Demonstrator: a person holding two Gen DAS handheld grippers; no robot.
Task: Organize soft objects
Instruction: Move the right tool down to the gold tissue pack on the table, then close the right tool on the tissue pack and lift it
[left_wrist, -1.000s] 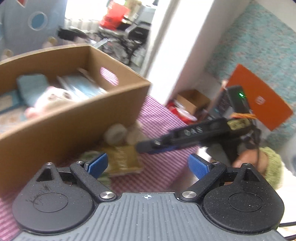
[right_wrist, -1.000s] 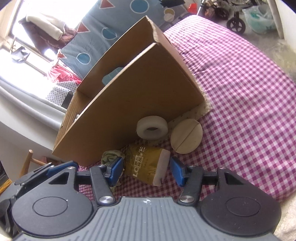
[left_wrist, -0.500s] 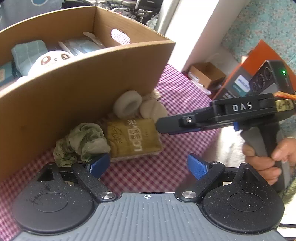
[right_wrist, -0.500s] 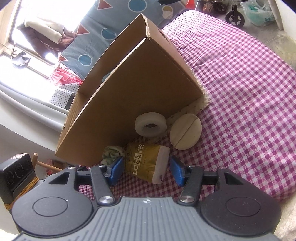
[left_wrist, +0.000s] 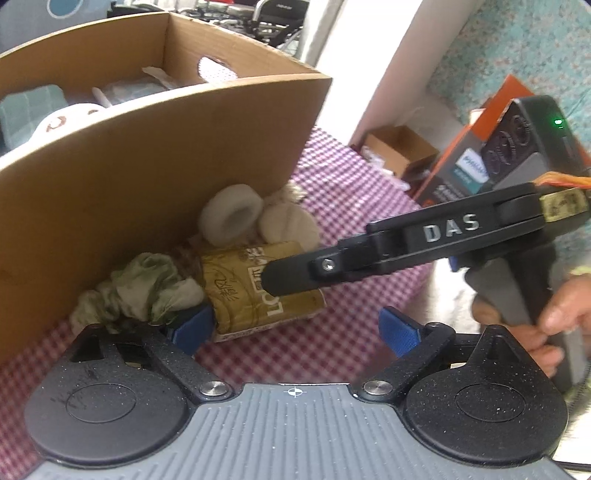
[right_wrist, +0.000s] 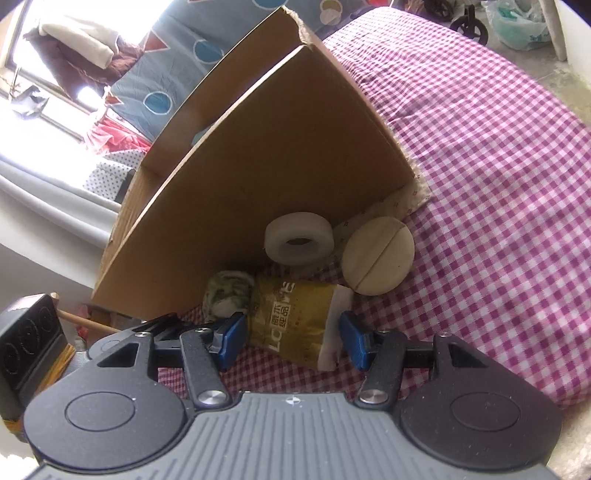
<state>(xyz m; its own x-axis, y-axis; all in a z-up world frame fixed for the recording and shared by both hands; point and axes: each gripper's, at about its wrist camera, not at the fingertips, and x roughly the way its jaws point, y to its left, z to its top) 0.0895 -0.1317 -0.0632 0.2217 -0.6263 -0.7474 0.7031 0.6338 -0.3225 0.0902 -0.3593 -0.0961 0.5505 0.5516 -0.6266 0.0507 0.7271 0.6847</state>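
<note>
A gold tissue pack (left_wrist: 255, 288) (right_wrist: 295, 325) lies on the checked cloth against the cardboard box (left_wrist: 155, 155) (right_wrist: 280, 155). A crumpled green cloth (left_wrist: 144, 288) (right_wrist: 227, 295) lies to its left. A white foam ring (left_wrist: 231, 219) (right_wrist: 299, 243) and a cream round pad (left_wrist: 290, 227) (right_wrist: 376, 258) lie behind it. My right gripper (right_wrist: 291, 338) is open, its blue pads on either side of the pack; it also shows in the left wrist view (left_wrist: 291, 273). My left gripper (left_wrist: 295, 328) is open and empty just in front of the pack and cloth.
The box holds a white plush toy (left_wrist: 55, 122), a teal cloth (left_wrist: 26, 110) and plastic-wrapped packs (left_wrist: 144, 86). An orange carton (left_wrist: 476, 162) and a small cardboard box (left_wrist: 400, 147) stand beyond the table edge. Checked cloth (right_wrist: 498, 184) stretches to the right.
My left gripper has dropped lower and closer to the green cloth and tissue pack. My right gripper has edged forward around the pack. The objects have not moved.
</note>
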